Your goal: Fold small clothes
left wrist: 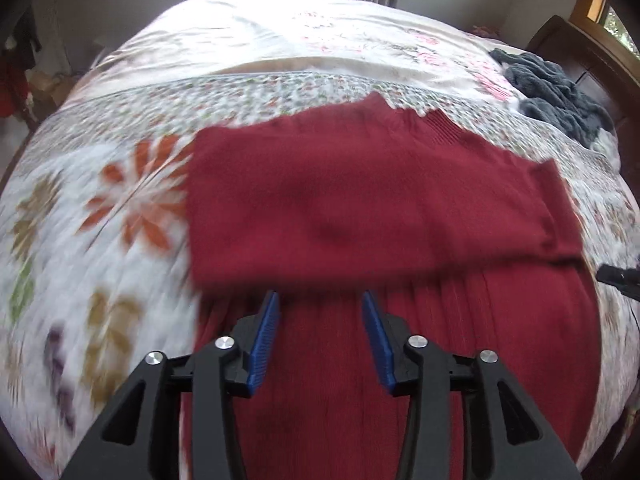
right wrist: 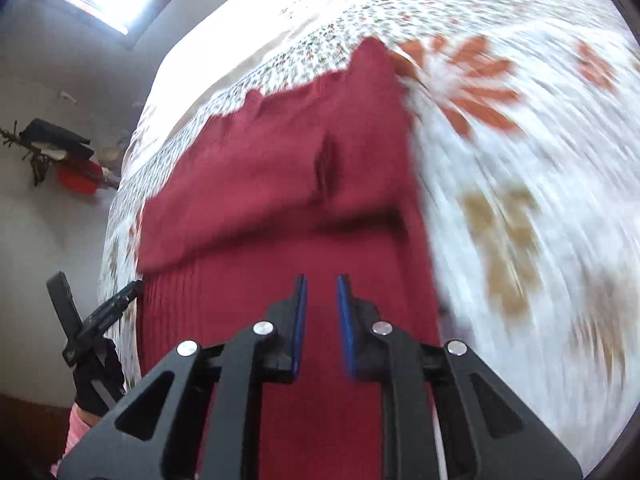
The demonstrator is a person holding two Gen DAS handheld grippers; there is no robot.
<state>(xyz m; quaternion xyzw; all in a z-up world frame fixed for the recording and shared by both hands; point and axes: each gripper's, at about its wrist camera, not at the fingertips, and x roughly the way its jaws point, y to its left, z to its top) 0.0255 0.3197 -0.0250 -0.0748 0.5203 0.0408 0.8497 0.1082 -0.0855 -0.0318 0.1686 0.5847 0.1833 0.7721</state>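
Both tongs [left wrist: 320, 300] [right wrist: 321, 280] gape over seemingly 1 red garment [left wrist: 380, 208].

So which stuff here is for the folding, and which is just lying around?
For the folding:
red sweater, partly folded over itself
left gripper, open, holding nothing
right gripper, slightly open, holding nothing

Just lying around:
dark grey fluffy cloth at the far corner
floral bedspread underneath everything

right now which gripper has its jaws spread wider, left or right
The left gripper: its blue pads stand well apart over the red garment. The right gripper shows only a narrow gap. Neither holds cloth.
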